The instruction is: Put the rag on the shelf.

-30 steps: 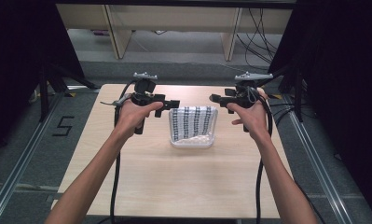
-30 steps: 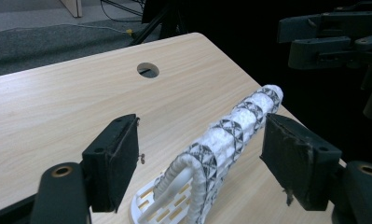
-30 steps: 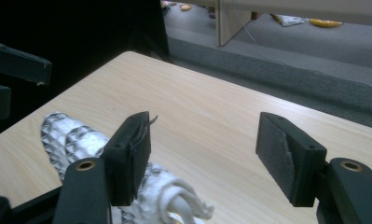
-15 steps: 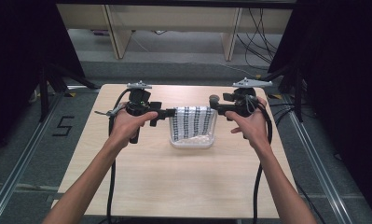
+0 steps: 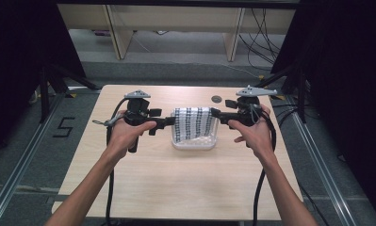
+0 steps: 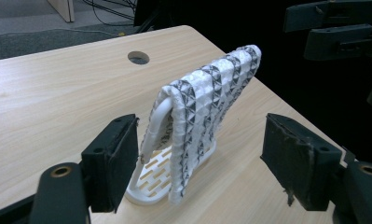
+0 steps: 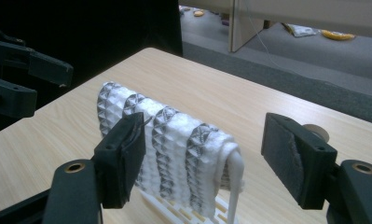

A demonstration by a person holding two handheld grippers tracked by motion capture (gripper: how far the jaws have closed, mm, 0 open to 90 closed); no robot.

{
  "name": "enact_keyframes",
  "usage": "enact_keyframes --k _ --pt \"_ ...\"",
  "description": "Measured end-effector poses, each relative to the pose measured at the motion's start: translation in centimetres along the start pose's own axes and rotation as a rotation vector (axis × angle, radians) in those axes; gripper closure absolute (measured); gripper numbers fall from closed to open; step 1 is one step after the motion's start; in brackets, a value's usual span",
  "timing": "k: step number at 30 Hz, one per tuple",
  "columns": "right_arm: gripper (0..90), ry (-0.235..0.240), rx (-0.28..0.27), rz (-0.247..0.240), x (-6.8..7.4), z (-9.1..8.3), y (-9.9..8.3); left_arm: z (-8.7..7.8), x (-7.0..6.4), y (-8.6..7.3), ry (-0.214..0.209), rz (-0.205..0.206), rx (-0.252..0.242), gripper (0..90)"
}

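We have closed in on the towel (image 5: pixel 192 123) from 9 and 3 o'clock, left gripper (image 5: pixel 170 122) and right gripper (image 5: pixel 215 113) both spread wide, seemingly ready to pinch its ends.

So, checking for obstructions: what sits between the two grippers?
In the high view, just the striped cloth draped over the white rack sits between the left gripper and right gripper.

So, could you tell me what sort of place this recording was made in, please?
Probably a lab or studio set up for recording, not a home. A bare wooden table stands between black curtains, with metal floor rails beside it, loose cables on the floor behind, and a taped "5" marking the spot.
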State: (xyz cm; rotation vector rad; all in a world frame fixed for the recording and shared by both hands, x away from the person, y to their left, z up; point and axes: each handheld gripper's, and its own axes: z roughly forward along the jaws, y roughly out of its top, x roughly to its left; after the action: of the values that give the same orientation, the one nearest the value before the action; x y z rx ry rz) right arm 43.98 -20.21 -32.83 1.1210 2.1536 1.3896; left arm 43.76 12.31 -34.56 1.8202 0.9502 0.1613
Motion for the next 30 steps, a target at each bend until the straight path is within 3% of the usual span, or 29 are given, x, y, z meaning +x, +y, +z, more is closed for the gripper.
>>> enact_keyframes --k 2,6,7,8,12,13,16,17,24,29,30 --pt "31.4 0.006 -0.013 -0.025 -0.1 0.1 -0.1 -0.1 -0.1 -0.1 -0.002 0.003 -0.001 26.3" --pt "31.0 0.008 -0.013 -0.003 0.3 -0.2 -0.4 -0.5 -0.3 -0.5 -0.008 0.01 -0.009 26.3" --pt "30.7 0.0 -0.016 -0.031 0.2 -0.3 -0.4 -0.7 -0.4 -0.7 -0.01 0.009 -0.013 26.3" --pt "30.6 0.007 -0.006 -0.005 0.5 -0.4 -0.5 -0.8 -0.4 -0.8 -0.012 0.013 -0.014 26.3" --pt "30.3 0.02 -0.026 -0.033 0.6 -0.5 -0.7 -1.1 -0.5 -1.1 -0.01 0.018 -0.021 26.3" --pt "30.2 0.018 -0.02 -0.012 0.8 -0.6 -0.8 -1.2 -0.5 -1.2 -0.01 0.019 -0.02 26.3" --pt "30.2 0.015 -0.018 -0.019 1.0 -0.8 -1.0 -1.3 -0.5 -1.4 -0.006 0.022 -0.015 26.3" --pt "30.2 0.004 -0.029 -0.042 0.9 -0.7 -1.1 -1.3 -0.5 -1.5 -0.008 0.021 -0.021 26.3" --pt "30.1 0.016 -0.007 -0.024 1.3 -1.0 -1.9 -1.8 -0.7 -2.6 -0.025 0.025 -0.025 26.2" --pt "30.0 0.017 -0.001 -0.047 1.2 -1.0 -2.9 -2.1 -0.7 -3.6 -0.015 0.039 -0.006 26.2" --pt "30.0 0.019 0.008 -0.017 1.4 -1.1 -3.2 -2.2 -0.6 -3.8 -0.003 0.047 -0.001 26.1"
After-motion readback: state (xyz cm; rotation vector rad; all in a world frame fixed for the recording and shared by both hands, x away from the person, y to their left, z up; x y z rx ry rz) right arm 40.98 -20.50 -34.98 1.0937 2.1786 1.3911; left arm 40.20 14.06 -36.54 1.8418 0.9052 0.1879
